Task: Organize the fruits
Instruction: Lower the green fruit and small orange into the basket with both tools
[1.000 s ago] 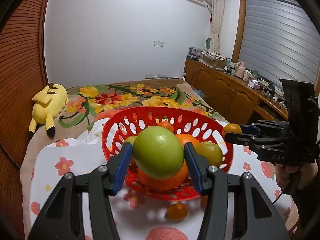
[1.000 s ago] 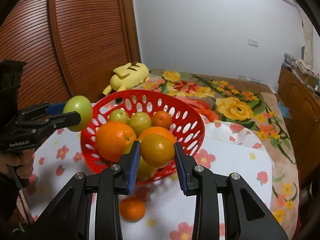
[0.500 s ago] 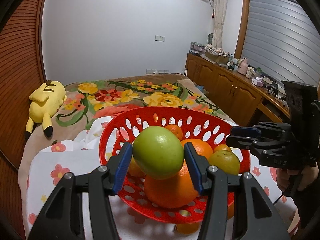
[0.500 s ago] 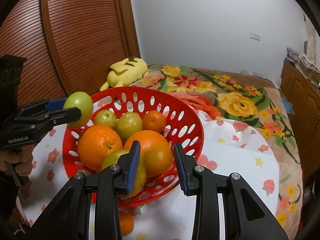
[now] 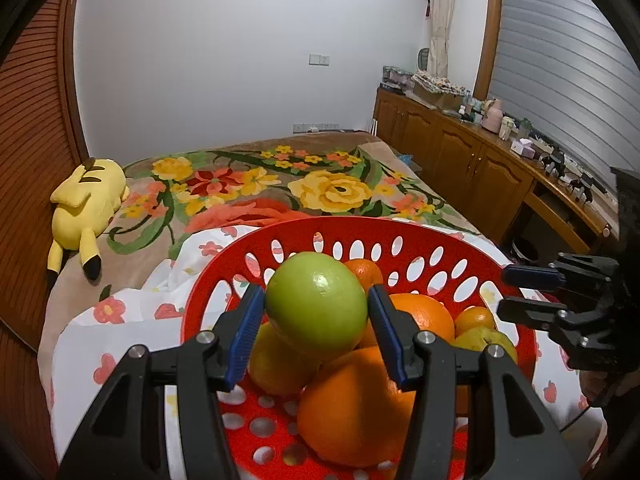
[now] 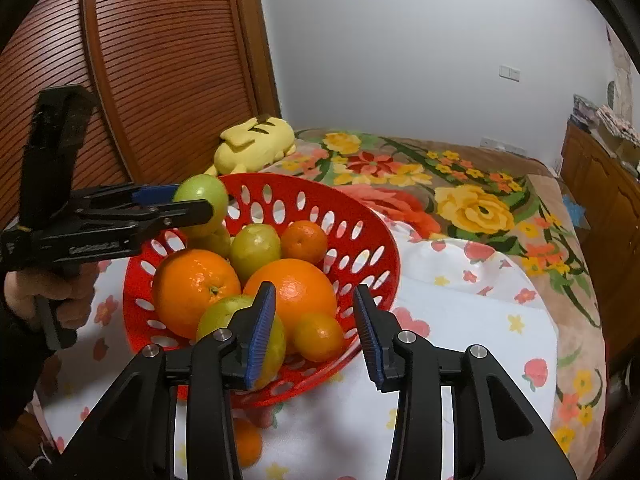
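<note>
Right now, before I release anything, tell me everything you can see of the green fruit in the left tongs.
The green fruit is round, smooth and glossy, pale yellow-green with a small highlight, no stem visible. It is clamped between the blue ribbed pads of the left tongs, one pad on each side. It hangs above the near edge of the red basket, over the piled oranges and greenish fruits; whether it touches them cannot be told. The right tongs are open and empty, apart from it.

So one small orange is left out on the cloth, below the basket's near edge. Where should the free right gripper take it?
Judging by its round shape, grip the small orange across its widest middle, from above, since the red basket overhangs it and the cloth lies beneath.
</note>
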Demonstrator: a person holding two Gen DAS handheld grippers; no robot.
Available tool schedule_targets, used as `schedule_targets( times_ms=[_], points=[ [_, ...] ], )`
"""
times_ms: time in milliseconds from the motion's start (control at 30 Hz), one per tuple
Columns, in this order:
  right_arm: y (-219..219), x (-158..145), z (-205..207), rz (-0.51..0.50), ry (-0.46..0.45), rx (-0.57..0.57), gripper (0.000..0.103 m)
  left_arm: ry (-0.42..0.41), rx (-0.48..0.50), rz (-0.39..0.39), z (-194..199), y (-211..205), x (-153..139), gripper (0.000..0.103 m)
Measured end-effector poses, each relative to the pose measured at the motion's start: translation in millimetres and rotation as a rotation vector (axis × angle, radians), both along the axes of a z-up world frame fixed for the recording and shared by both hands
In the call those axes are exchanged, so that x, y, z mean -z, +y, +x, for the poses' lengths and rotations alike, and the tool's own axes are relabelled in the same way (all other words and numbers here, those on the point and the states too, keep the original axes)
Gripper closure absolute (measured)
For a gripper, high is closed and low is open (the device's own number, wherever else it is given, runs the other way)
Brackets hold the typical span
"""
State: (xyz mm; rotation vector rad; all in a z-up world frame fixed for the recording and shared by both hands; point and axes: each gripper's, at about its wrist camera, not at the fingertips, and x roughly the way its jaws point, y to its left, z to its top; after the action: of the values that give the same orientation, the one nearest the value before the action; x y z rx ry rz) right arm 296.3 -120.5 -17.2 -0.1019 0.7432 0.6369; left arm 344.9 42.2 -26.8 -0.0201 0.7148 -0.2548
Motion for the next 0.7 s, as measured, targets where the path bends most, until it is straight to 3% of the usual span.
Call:
schedule_targets(
  times_ms=[700],
  points=[
    [-6, 0, -8, 0.012, -0.006, -0.012, 0.059, 0.031, 0.017, 0.028, 10, -14, 10, 0.05]
  ],
)
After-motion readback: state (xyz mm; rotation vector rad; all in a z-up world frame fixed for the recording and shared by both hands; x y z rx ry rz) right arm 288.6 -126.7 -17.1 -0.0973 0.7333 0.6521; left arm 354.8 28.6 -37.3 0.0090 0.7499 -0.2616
